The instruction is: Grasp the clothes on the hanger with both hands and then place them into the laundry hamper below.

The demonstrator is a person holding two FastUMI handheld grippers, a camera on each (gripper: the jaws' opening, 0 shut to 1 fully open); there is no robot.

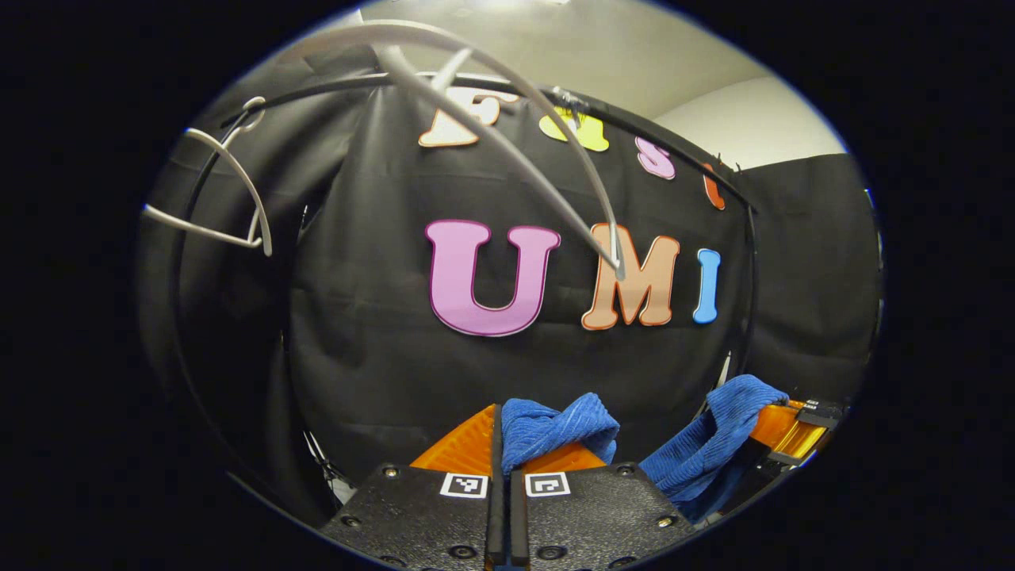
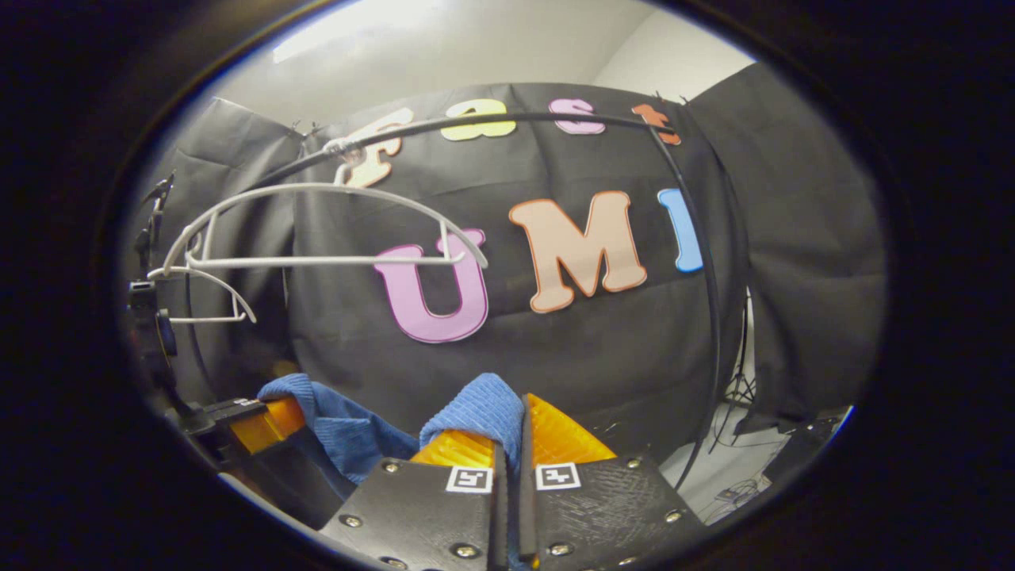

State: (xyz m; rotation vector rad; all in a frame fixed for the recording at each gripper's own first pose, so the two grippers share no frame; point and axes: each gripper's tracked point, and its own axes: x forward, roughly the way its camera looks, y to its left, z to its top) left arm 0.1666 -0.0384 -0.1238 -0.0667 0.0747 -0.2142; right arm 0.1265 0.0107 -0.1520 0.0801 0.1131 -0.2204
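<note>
Clenched orange-fingered left gripper [image 1: 501,444] pinches the blue ribbed knit garment [image 1: 555,432]; the right gripper [image 2: 511,432] bites the same cloth, which hangs between both grippers, below the bare white wire hangers [image 2: 317,230] on the black rail [image 2: 492,123].

Two white hangers [image 2: 317,226] [image 2: 202,297], one blue garment [image 2: 476,408], two grippers [image 1: 501,444] [image 2: 511,432]
</note>
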